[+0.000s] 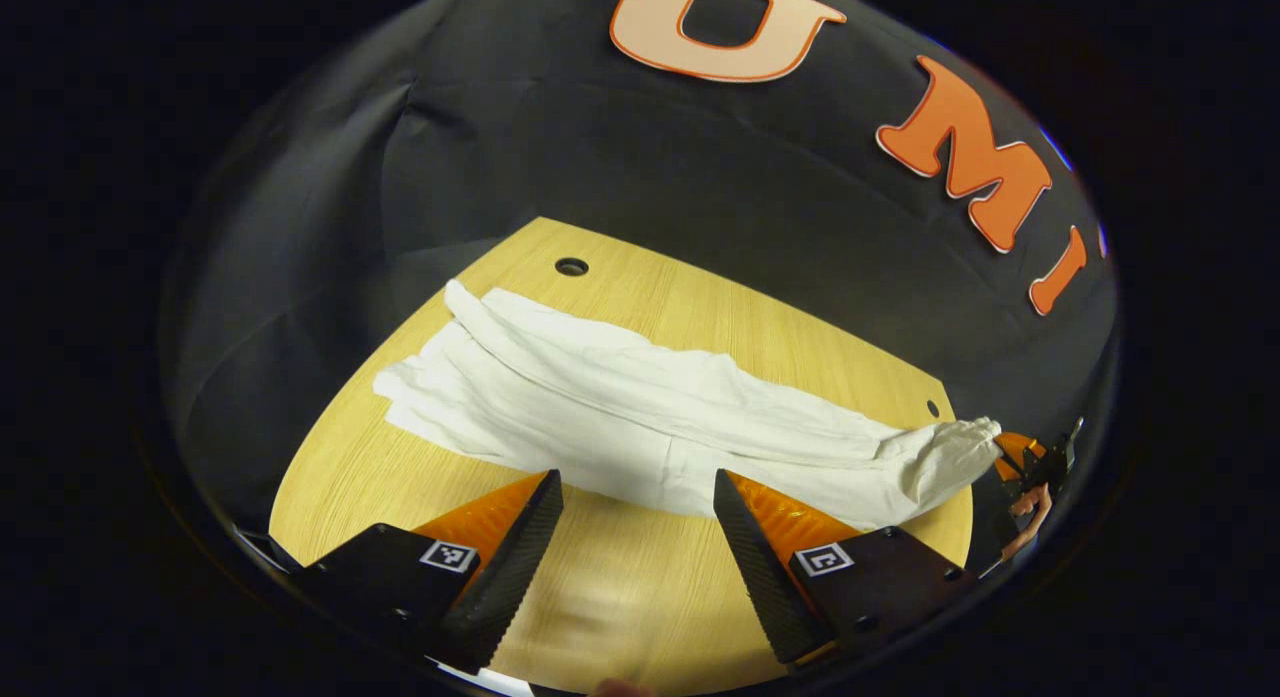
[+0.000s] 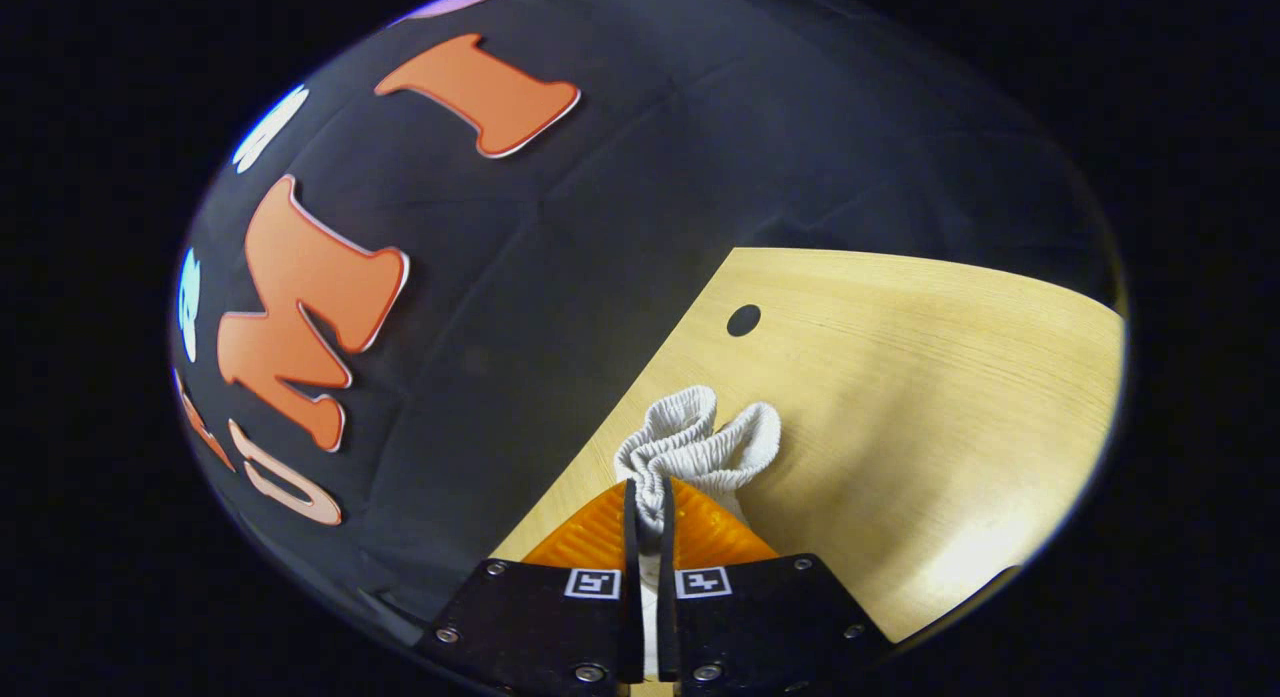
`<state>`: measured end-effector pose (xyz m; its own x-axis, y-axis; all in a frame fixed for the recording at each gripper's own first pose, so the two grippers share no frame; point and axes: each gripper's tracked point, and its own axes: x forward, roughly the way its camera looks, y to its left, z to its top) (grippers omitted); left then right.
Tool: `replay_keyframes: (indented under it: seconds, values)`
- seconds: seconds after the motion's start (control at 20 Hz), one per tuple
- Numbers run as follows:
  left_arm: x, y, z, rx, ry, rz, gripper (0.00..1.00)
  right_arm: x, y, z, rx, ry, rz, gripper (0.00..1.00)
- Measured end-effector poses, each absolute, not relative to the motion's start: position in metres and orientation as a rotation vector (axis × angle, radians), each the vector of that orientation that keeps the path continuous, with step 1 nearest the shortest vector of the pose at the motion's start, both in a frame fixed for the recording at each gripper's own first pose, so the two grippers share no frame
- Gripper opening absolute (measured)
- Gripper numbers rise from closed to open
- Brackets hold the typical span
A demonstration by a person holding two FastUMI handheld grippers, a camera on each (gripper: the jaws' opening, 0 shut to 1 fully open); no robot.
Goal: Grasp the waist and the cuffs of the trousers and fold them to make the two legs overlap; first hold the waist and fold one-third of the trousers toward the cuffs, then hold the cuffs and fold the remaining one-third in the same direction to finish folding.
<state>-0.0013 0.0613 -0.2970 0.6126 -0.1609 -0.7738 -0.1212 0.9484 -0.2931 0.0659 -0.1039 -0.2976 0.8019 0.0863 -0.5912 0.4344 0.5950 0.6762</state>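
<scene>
On the wooden table point(image 1: 640, 597), the white trousers point(image 1: 640, 407) lie stretched out from about 9 o'clock to 3 o'clock in the left gripper view, legs already overlapped as far as I can judge. My left gripper point(image 1: 637, 512) hangs over the near edge of the cloth with its fingers spread wide and nothing between them. At 3 o'clock in that view I see my right gripper point(image 1: 1030, 467) at the bunched end of the trousers. In the right gripper view that gripper point(image 2: 648, 522) is clamped on a gathered, ribbed bunch of fabric, which I take to be the waist point(image 2: 700, 442); it puffs out toward 12 o'clock past the fingertips, close to the table's edge.

My worry is the uneven hold. Only one end is pinched, and only as a narrow bunch, so if I lift and carry it toward the cuffs the waistband could drag as a twisted rope instead of a flat panel. The legs may slide apart and the fold line skew. The cloth could also slip free, since the pinch sits near its edge.
</scene>
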Motion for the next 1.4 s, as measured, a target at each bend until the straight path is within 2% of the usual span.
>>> replay_keyframes:
  seconds: [0.7, 1.0, 1.1, 1.3, 1.4]
  values:
    - [-0.001, 0.124, -0.346, -0.339, 1.003, -0.105, 1.0, 0.079, 0.036, -0.271, 0.845, 0.625, -0.184, 0.06]
    - [0.004, 0.155, -0.357, -0.326, 1.004, -0.12, 1.0, 0.081, 0.128, -0.287, 0.736, 0.693, -0.041, 0.06]
    - [0.003, 0.166, -0.359, -0.338, 1.008, -0.113, 1.0, 0.095, 0.134, -0.3, 0.676, 0.718, 0.007, 0.06]
    - [0.003, 0.196, -0.368, -0.371, 1.01, -0.066, 1.0, 0.106, 0.139, -0.274, 0.487, 0.775, 0.132, 0.05]
    - [-0.001, 0.204, -0.375, -0.379, 1.009, -0.054, 0.99, 0.116, 0.135, -0.271, 0.402, 0.799, 0.144, 0.05]
